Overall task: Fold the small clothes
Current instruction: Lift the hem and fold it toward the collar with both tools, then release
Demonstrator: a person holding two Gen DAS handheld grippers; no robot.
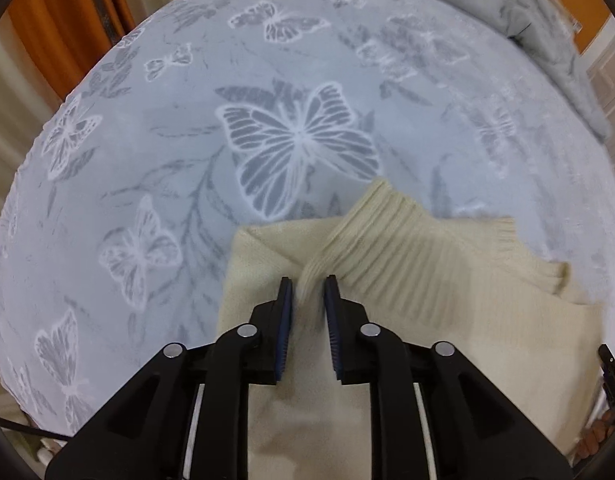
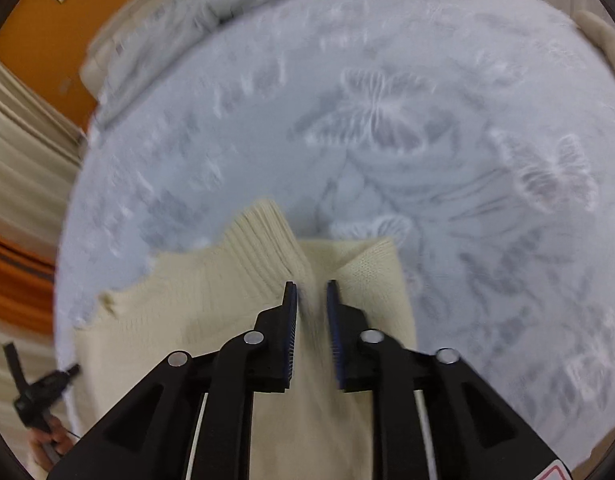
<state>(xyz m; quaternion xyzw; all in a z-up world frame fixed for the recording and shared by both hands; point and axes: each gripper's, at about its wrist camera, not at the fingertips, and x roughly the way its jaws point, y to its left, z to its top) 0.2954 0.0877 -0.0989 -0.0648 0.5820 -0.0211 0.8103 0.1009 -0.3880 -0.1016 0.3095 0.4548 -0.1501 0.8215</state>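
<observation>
- Left gripper (image 1: 308, 286): jaws nearly together, pinching a ribbed fold of the cream sweater (image 1: 387, 320) at lower centre of the left view; the pinched knit between the pads is blurred.
- Right gripper (image 2: 311, 290): jaws likewise clamped on a fold of the sweater (image 2: 179, 320); the whole right view is smeared by motion.
- The sweater lies on the bedspread (image 1: 187, 140) in the lower half of both views, its near part hidden behind the gripper bodies.
- Bedspread: pale blue-grey, printed with butterflies.
- Grey duvet (image 1: 507, 12): bunched at upper right of the left view.
- Orange curtain (image 1: 63, 12): upper left, beside cream drapes.
</observation>
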